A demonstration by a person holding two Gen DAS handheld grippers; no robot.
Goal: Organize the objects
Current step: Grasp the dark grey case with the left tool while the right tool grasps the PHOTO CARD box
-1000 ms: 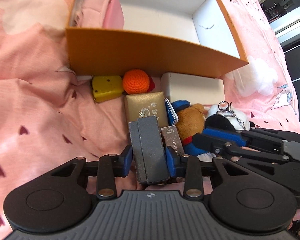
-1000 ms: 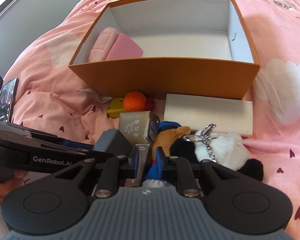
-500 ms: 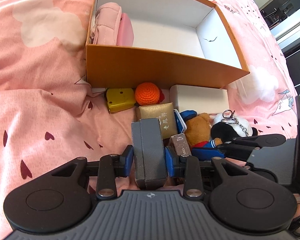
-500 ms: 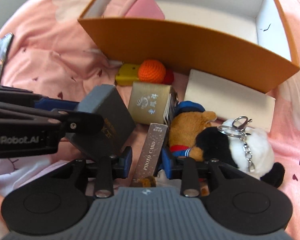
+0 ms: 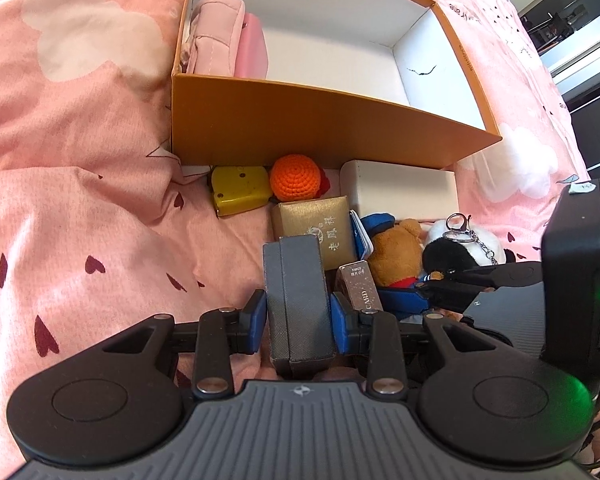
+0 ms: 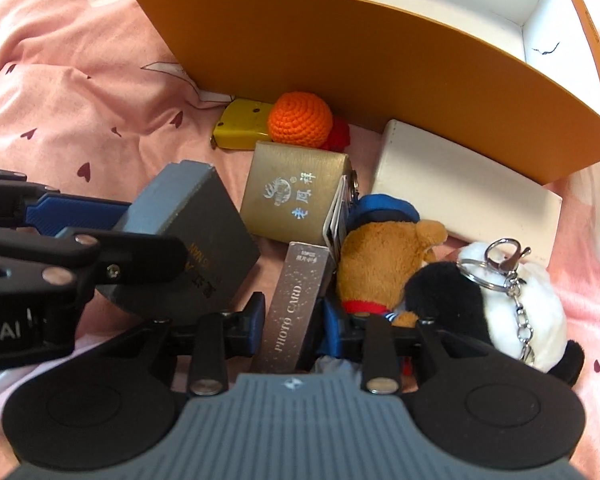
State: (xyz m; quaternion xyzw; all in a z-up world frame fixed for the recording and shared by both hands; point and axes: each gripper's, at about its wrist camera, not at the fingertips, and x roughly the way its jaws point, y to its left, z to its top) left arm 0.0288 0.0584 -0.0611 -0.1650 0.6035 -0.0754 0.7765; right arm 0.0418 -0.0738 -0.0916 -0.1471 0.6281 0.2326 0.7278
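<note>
Grey box (image 5: 298, 304), long axis pointing toward orange box (image 5: 300, 128), clamped in left jaws.

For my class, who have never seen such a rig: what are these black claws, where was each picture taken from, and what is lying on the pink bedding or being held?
No robot is here: a person holds a two-finger claw in each hand, each with a camera looking along its fingers. One picture comes from the left claw, the other from the right.

The left gripper is clamped on a dark grey box. The right gripper has a silver photo card pack between its fingers; they have just been opening, and I cannot tell if they press it.

On the pink bedding stand an orange box, a gold box, a crochet ball, a white box, a teddy and a panda keychain.
</note>
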